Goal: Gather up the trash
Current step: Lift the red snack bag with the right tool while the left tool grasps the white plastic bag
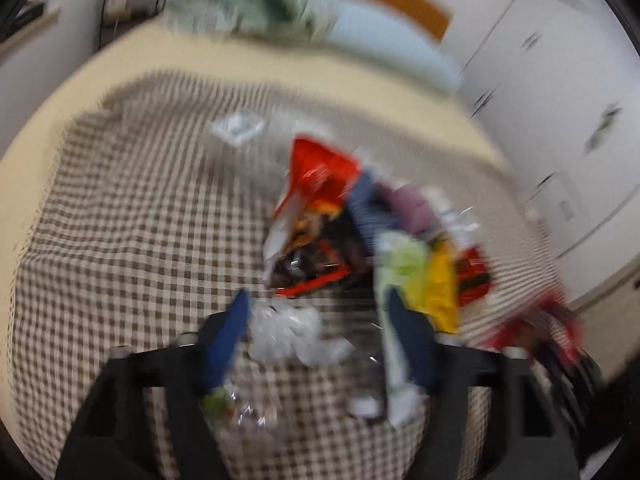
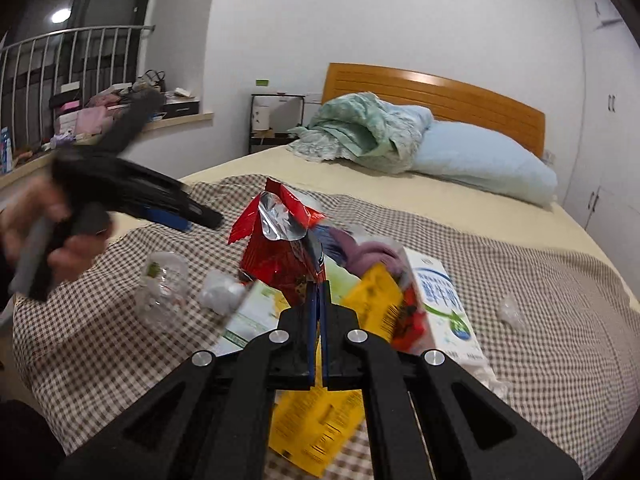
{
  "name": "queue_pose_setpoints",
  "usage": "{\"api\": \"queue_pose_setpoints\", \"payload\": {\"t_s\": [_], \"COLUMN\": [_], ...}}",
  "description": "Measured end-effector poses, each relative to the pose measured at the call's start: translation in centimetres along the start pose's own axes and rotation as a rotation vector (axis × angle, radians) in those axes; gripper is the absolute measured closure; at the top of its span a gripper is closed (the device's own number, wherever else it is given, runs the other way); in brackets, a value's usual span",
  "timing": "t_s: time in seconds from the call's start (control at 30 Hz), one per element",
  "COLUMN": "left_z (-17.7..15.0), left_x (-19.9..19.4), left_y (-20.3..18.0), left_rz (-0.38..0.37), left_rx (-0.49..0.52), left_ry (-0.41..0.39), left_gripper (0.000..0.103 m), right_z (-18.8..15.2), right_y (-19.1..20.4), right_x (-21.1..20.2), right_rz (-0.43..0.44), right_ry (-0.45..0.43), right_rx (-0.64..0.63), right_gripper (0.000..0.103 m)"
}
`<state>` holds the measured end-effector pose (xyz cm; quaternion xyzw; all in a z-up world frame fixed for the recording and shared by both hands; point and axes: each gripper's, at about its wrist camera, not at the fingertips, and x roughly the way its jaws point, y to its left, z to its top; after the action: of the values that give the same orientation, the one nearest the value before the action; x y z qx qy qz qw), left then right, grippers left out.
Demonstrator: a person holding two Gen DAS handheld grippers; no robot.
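A heap of trash lies on a checked cloth point(image 2: 532, 300) on the bed: a red foil snack bag point(image 2: 280, 256), a yellow packet point(image 2: 316, 420), a white milk carton point(image 2: 444, 304), a crumpled white tissue point(image 2: 218, 292) and a clear plastic bottle point(image 2: 162, 292). My right gripper point(image 2: 319, 292) is shut on the red bag's edge. My left gripper point(image 1: 320, 312) is open above the cloth, blurred, with the tissue point(image 1: 288, 332) between its fingers and the bottle point(image 1: 240, 412) below. It also shows in the right wrist view point(image 2: 200, 216), held by a hand.
A clear plastic scrap point(image 2: 512, 314) lies on the cloth at right, and another clear wrapper point(image 1: 238, 126) further up. A green blanket point(image 2: 360, 128) and blue pillow point(image 2: 484, 164) sit by the wooden headboard point(image 2: 440, 96). White wardrobes point(image 2: 608, 120) stand at right, a cluttered windowsill point(image 2: 100, 116) at left.
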<state>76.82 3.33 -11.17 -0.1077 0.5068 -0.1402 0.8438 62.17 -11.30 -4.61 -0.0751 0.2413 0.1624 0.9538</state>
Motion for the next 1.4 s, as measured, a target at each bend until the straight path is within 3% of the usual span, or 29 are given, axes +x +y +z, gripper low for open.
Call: {"api": "queue_pose_setpoints", "payload": {"t_s": [0.13,0.27,0.4,0.43,0.5,0.6,0.9,0.93,0.97,1.03,1.07,1.2,1.27,1.4], "left_z": [1.2,0.7,-0.8,-1.3,-2.8,-5.5,-13.5,-14.4,-15.1,-14.7,-14.5,-15.3,-15.1,-14.7], "left_x": [5.8,8.2,8.5,8.3,7.3,4.8,-4.6,-5.4,-6.0,-6.9,-6.8,-3.6,-2.4,0.0], "left_y": [-0.5,-0.4,-1.1,-1.2,-1.6,-2.1,-6.4,-6.8,-7.2,-7.4,-7.3,-6.4,-5.9,-5.3], "left_rz": [0.124,0.153,0.177,0.17,0.144,0.112,0.026,0.023,0.026,0.046,0.053,0.039,0.045,0.17], "left_rx": [0.004,-0.069,-0.053,-0.071,-0.073,-0.049,0.016,0.017,0.019,0.014,0.016,-0.041,-0.062,-0.055], "left_ry": [0.19,0.295,0.297,0.295,0.295,0.272,0.147,0.143,0.14,0.097,0.07,0.158,0.159,0.163], "left_gripper": [0.049,0.047,0.047,0.052,0.068,0.102,0.103,0.1,0.072,0.032,0.029,0.029,0.03,0.03], "right_z": [-1.3,-2.4,-3.4,-3.5,-3.6,-3.4,-2.4,-2.4,-2.4,-2.4,-2.5,-3.1,-3.4,-3.9], "right_y": [-1.4,-2.5,-3.4,-3.3,-3.2,-3.1,-2.0,-2.1,-2.0,-2.0,-2.0,-2.3,-2.6,-3.3], "right_x": [-0.3,-0.5,-0.7,-0.8,-1.0,-1.7,-6.0,-6.3,-6.7,-7.3,-7.6,-8.2,-7.9,-7.0], "right_rz": [0.006,0.002,0.007,0.008,0.012,0.018,0.018,0.017,0.018,0.021,0.022,0.017,0.013,0.014], "right_ry": [0.011,0.028,0.041,0.042,0.045,0.04,0.003,0.002,0.003,0.002,-0.001,0.002,0.013,0.026], "right_rx": [0.024,0.038,0.066,0.069,0.075,0.083,0.073,0.074,0.075,0.078,0.079,0.09,0.096,0.115], "right_gripper": [0.102,0.102,0.102,0.102,0.102,0.102,0.102,0.102,0.102,0.101,0.101,0.101,0.101,0.101]}}
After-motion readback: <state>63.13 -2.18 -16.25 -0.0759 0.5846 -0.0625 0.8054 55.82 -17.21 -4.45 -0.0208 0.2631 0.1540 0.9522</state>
